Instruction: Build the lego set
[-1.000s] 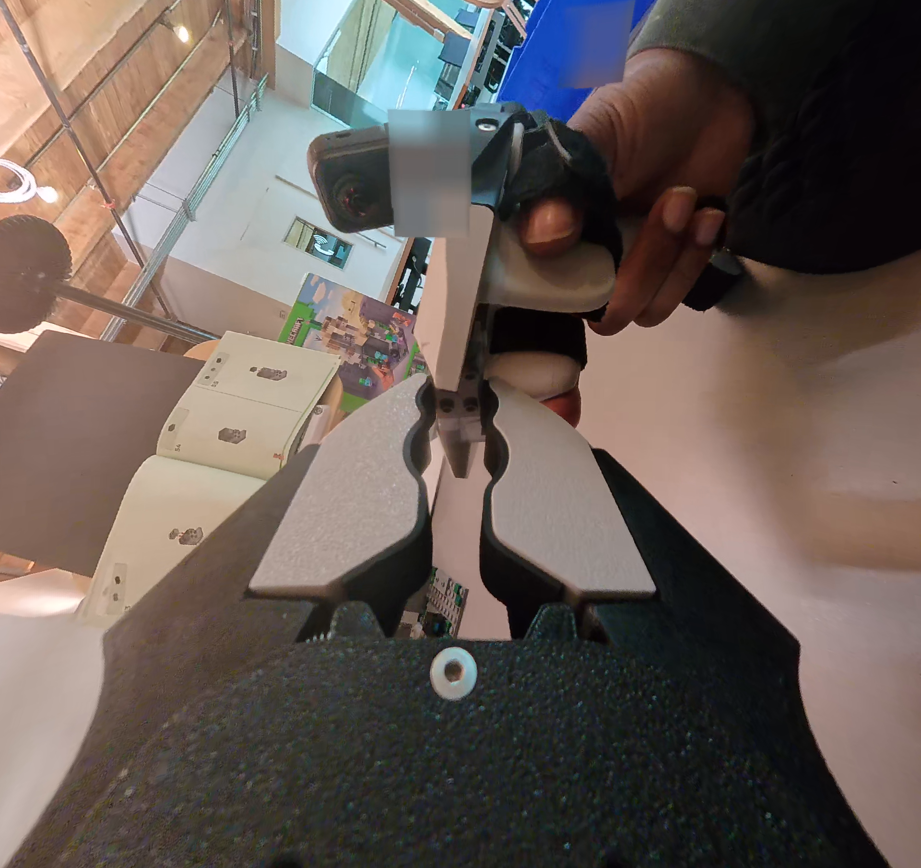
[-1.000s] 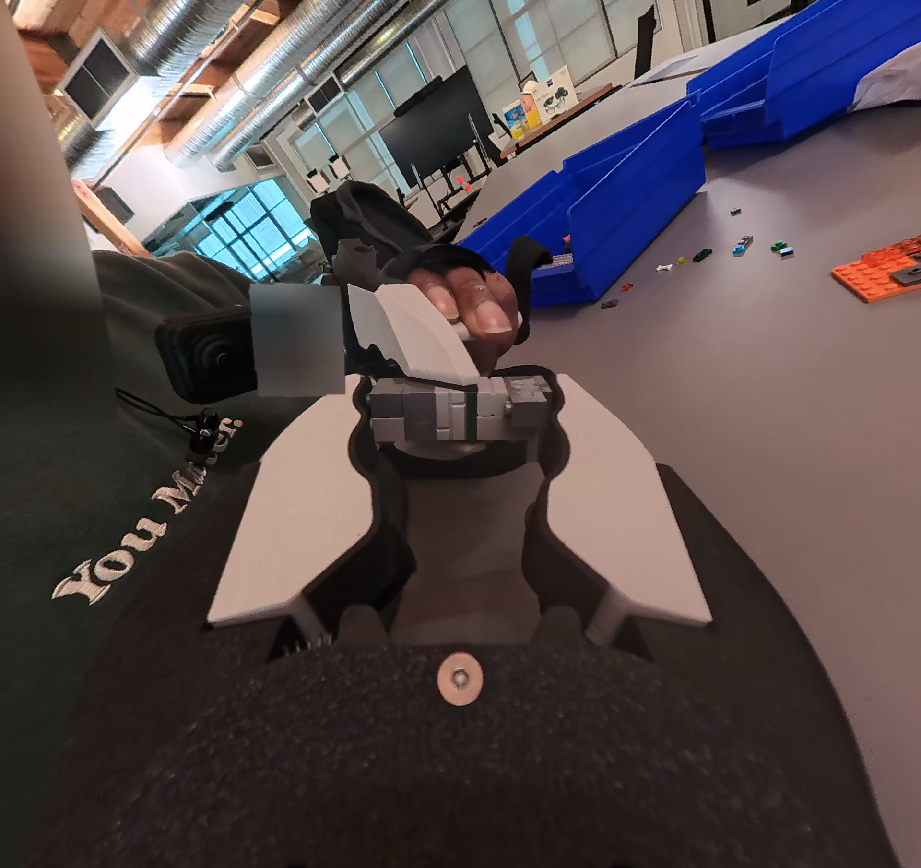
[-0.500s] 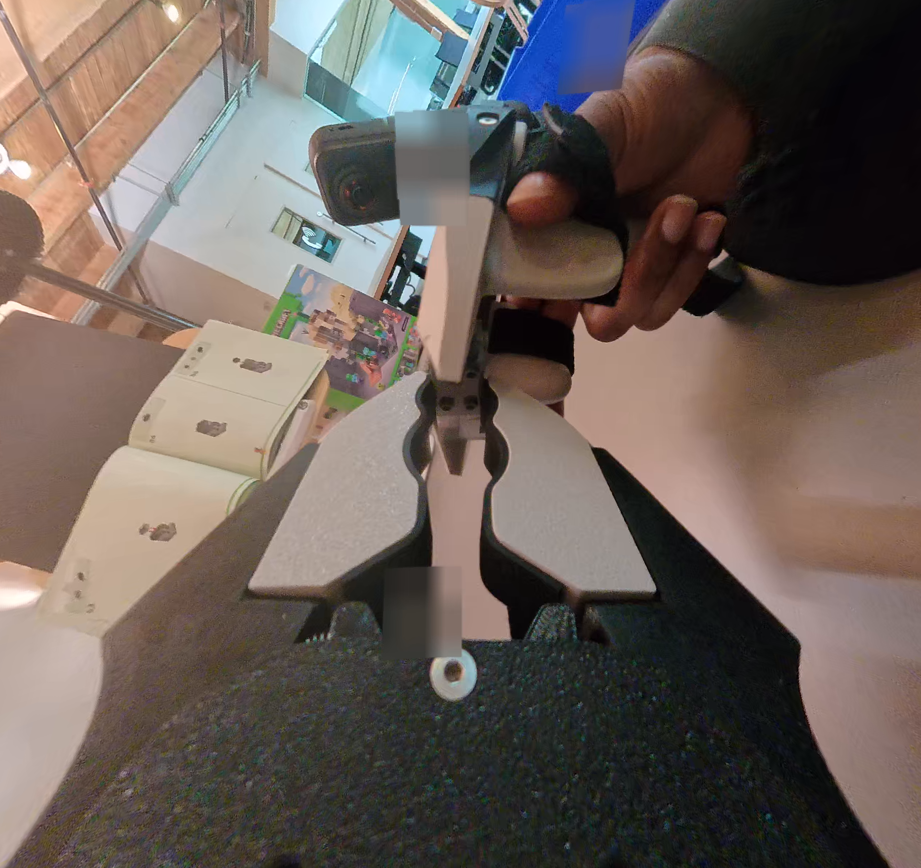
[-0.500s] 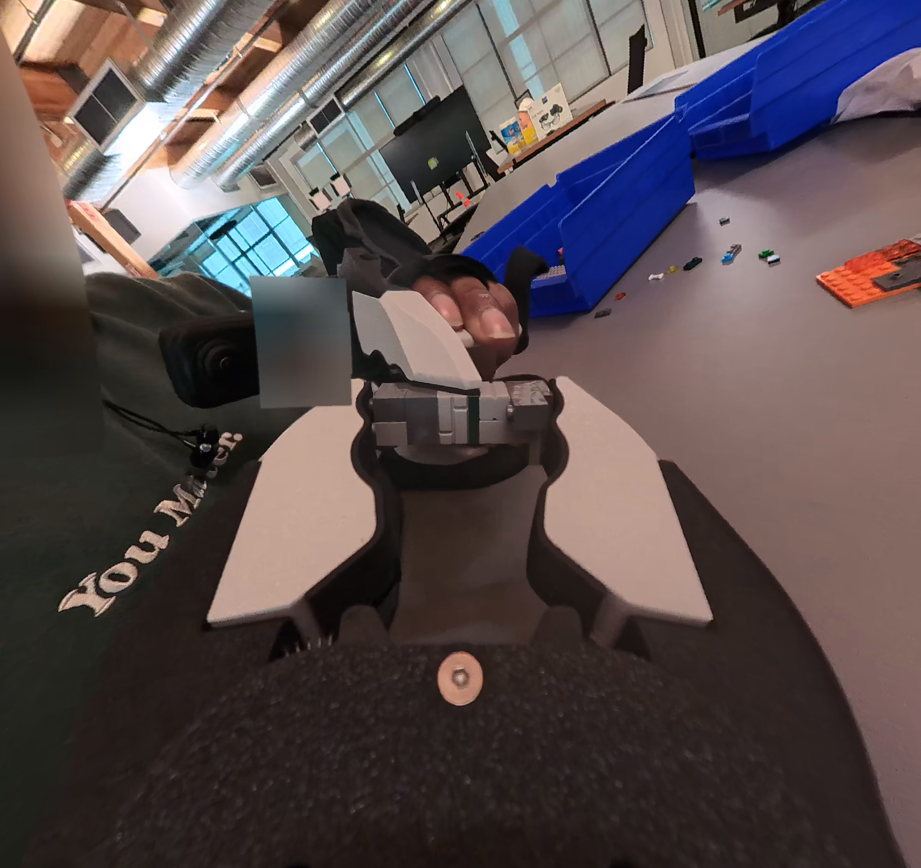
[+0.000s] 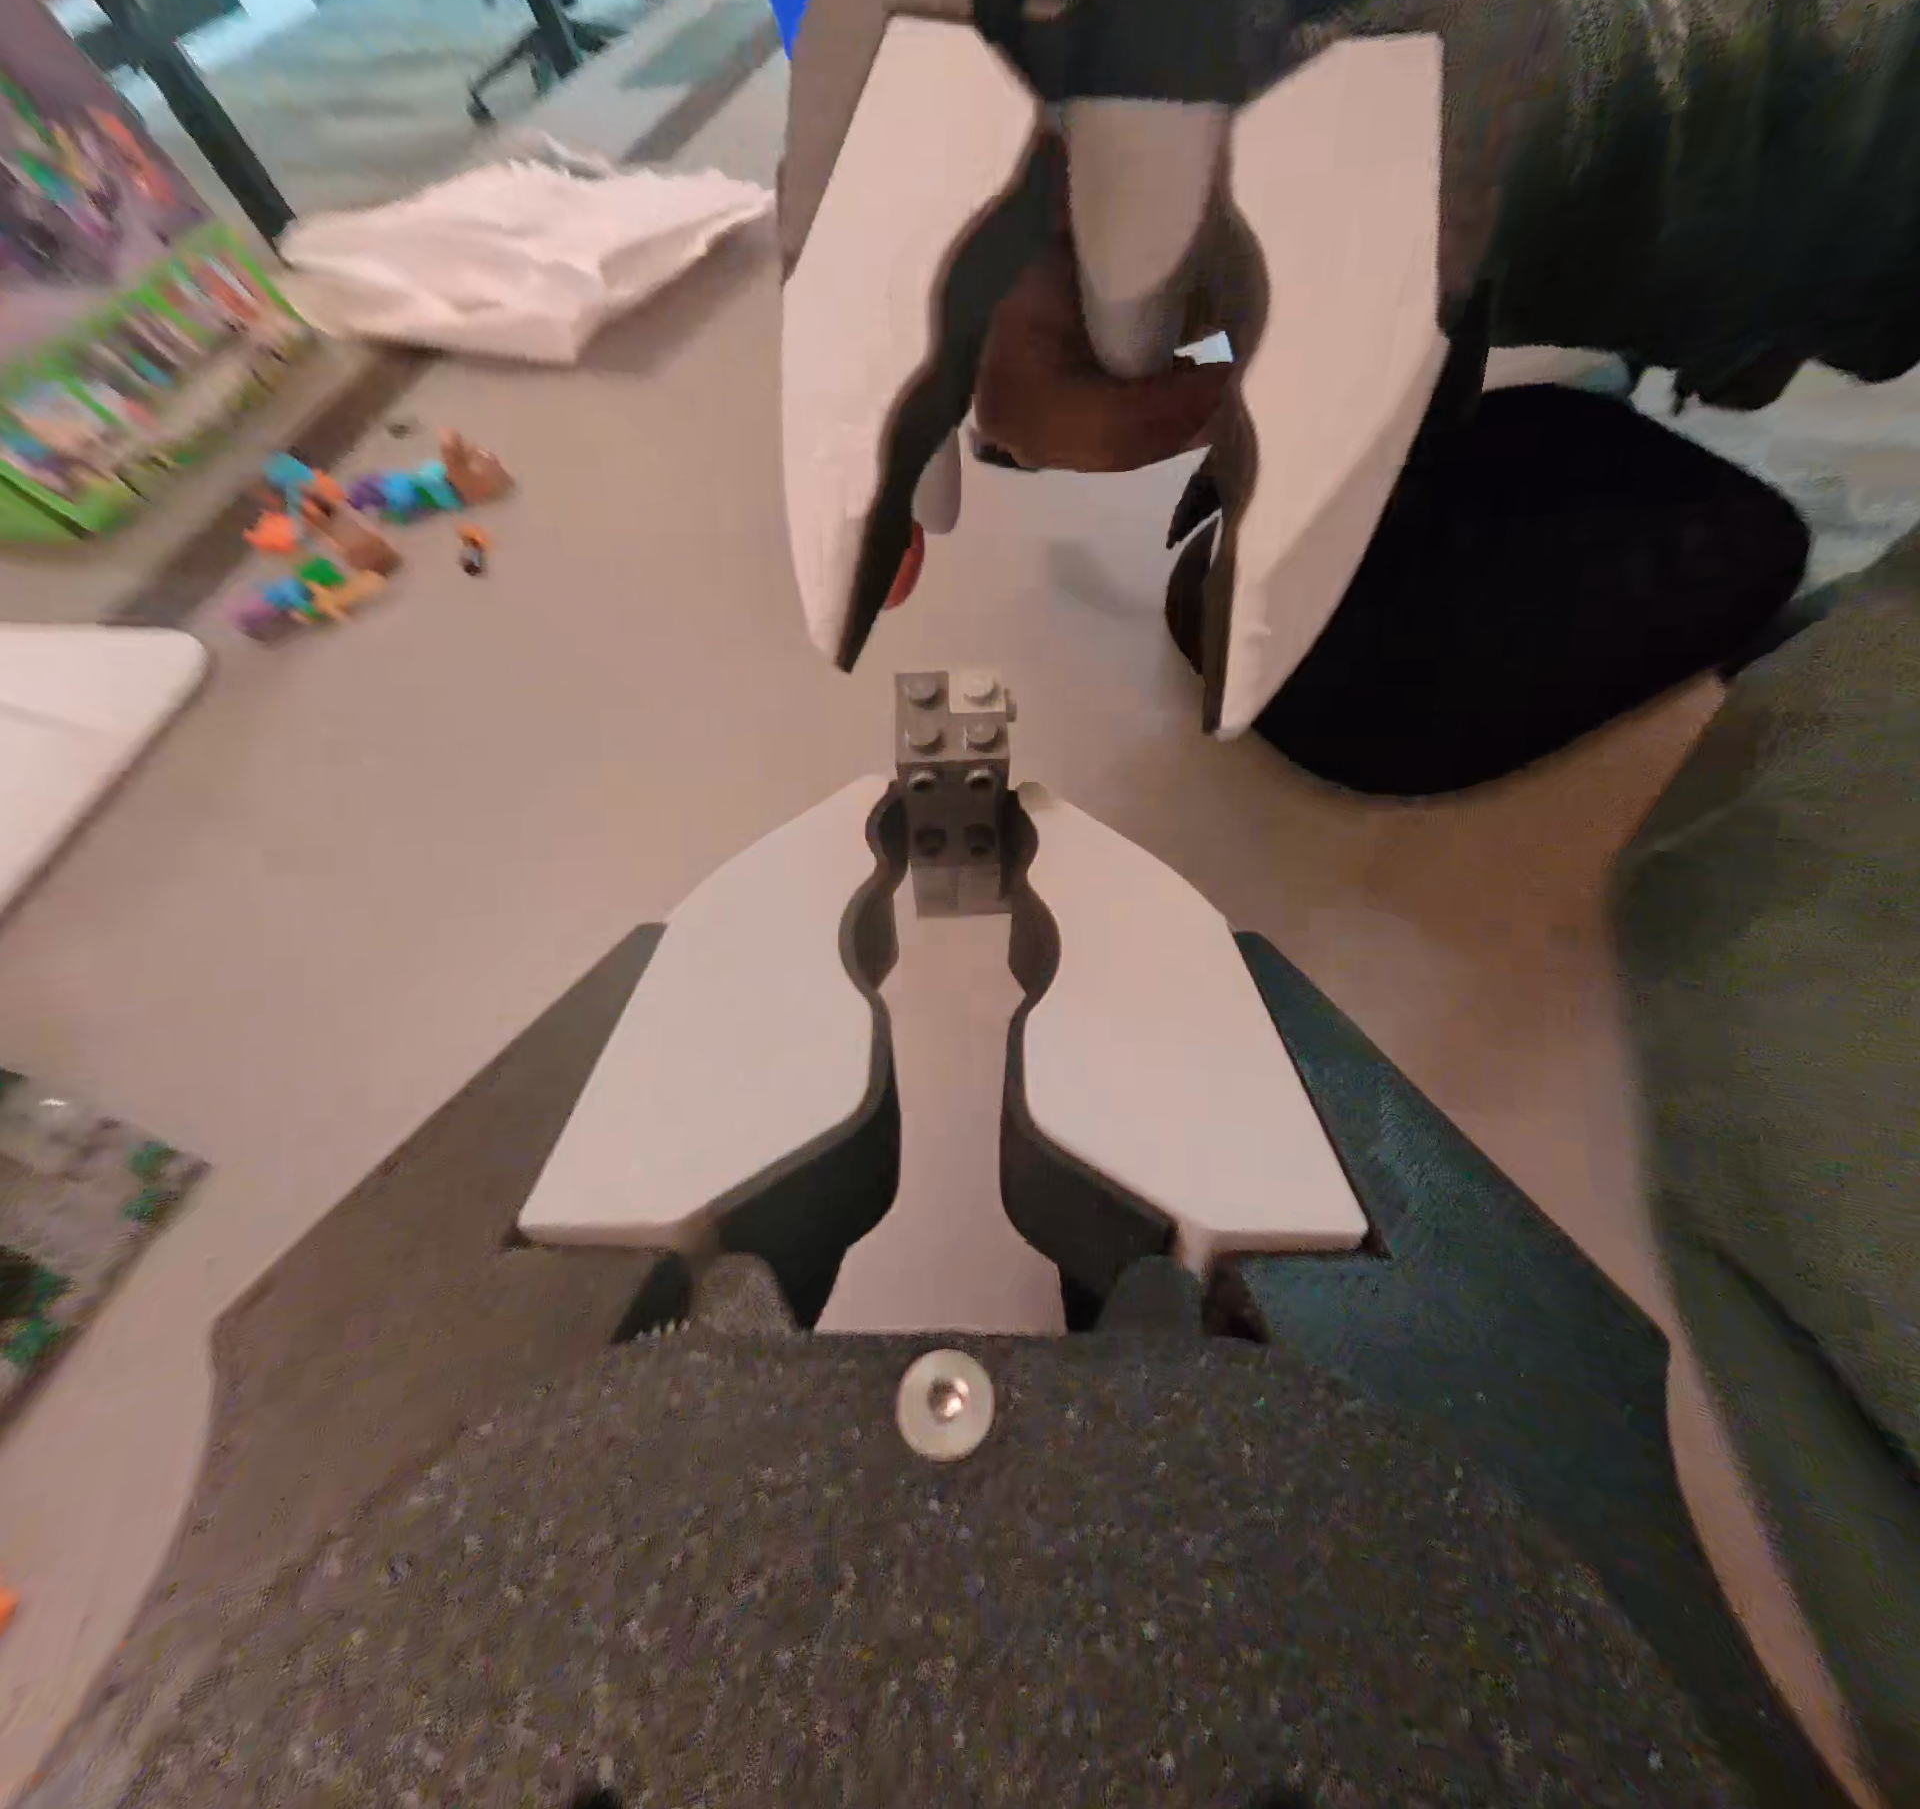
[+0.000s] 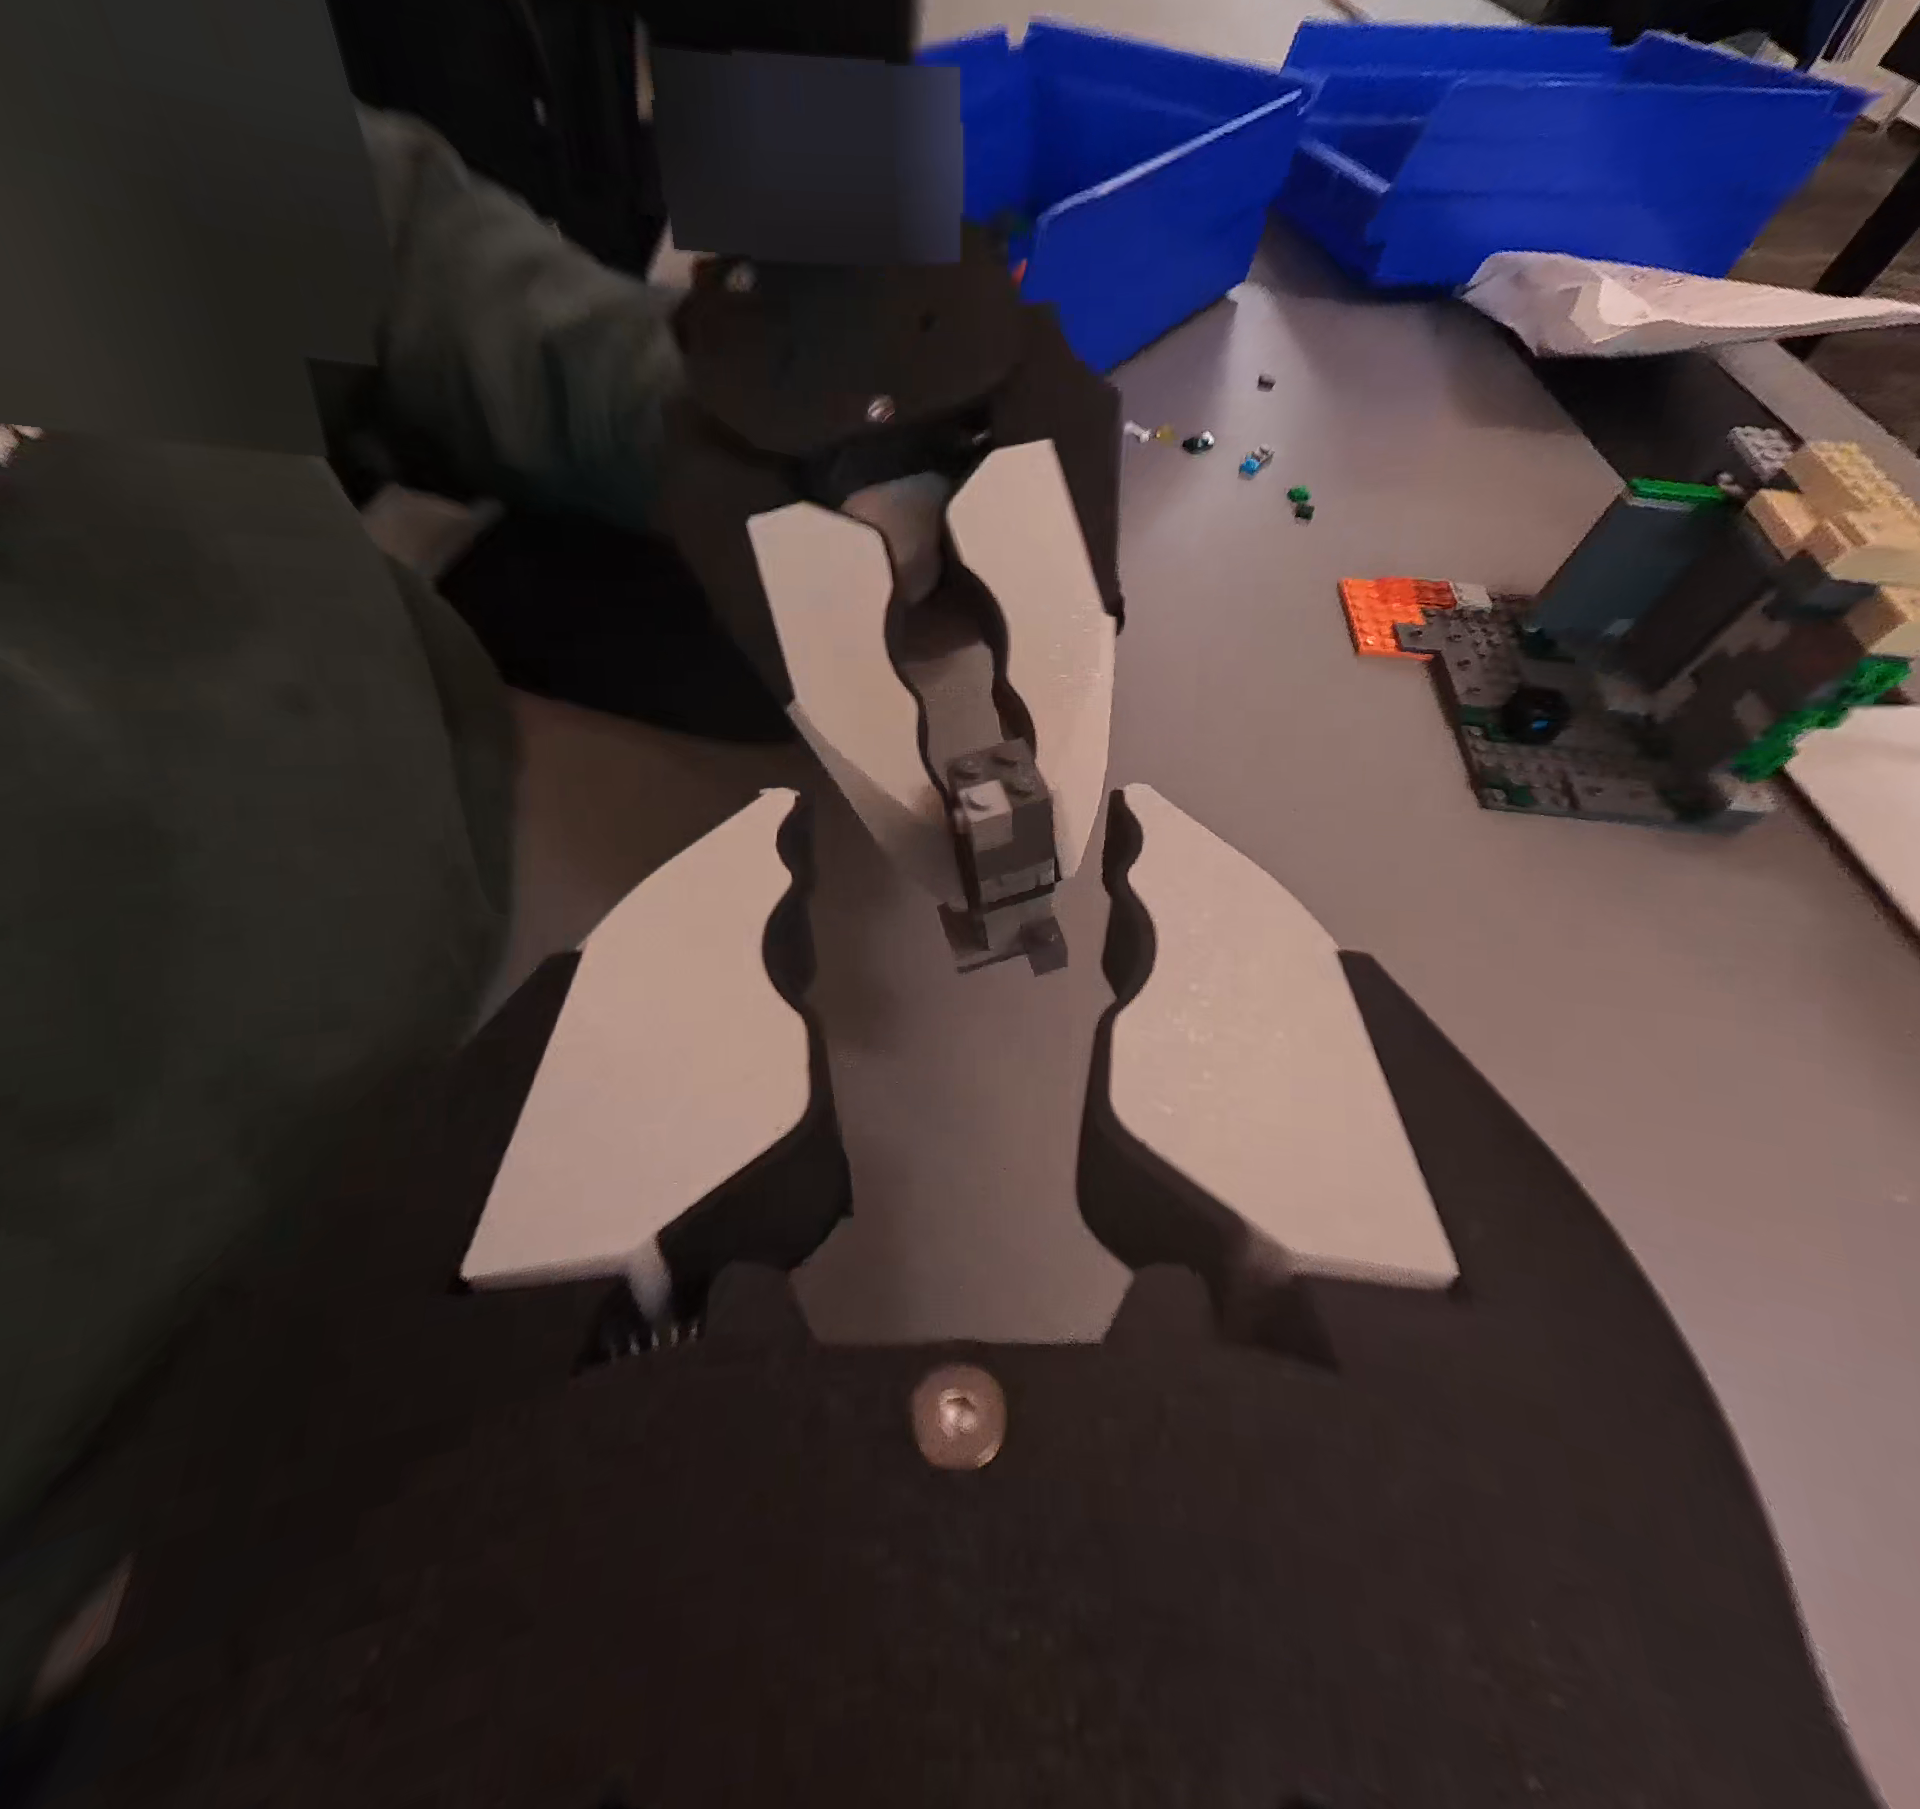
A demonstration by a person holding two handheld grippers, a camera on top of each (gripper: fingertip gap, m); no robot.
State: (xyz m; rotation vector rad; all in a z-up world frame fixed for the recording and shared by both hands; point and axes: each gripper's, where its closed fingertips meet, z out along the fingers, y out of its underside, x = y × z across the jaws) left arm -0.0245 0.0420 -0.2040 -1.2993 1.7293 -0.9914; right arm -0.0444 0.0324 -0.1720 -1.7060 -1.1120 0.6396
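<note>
A small grey lego assembly (image 5: 954, 751) of stacked studded bricks stands up from between the tips of my left gripper (image 5: 951, 809), which is shut on its lower part. My right gripper (image 5: 1034, 689) faces it from the far side, open and empty, with its tips just clear of the assembly's top. In the right wrist view my right gripper (image 6: 956, 803) is open and wide. Beyond it, the left gripper (image 6: 992, 855) pinches the grey assembly (image 6: 997, 809) above the grey table (image 6: 1351, 1032).
A partly built lego model (image 6: 1662, 679) on a grey baseplate with an orange plate (image 6: 1392, 611) stands at right. Blue bins (image 6: 1143, 201) stand at the back, with loose small pieces (image 6: 1252, 460) before them. A lego box (image 5: 104, 357), colourful pieces (image 5: 343, 533) and a white bag (image 5: 520, 242) lie at left. Both grippers' tips are close together, under 4 cm apart. The partly built lego model (image 6: 1662, 679) is about equally far from each gripper, around 30 cm.
My right gripper has opened and let go of the grey assembly, which stays in my left gripper. Both grippers have tilted down toward the table.
</note>
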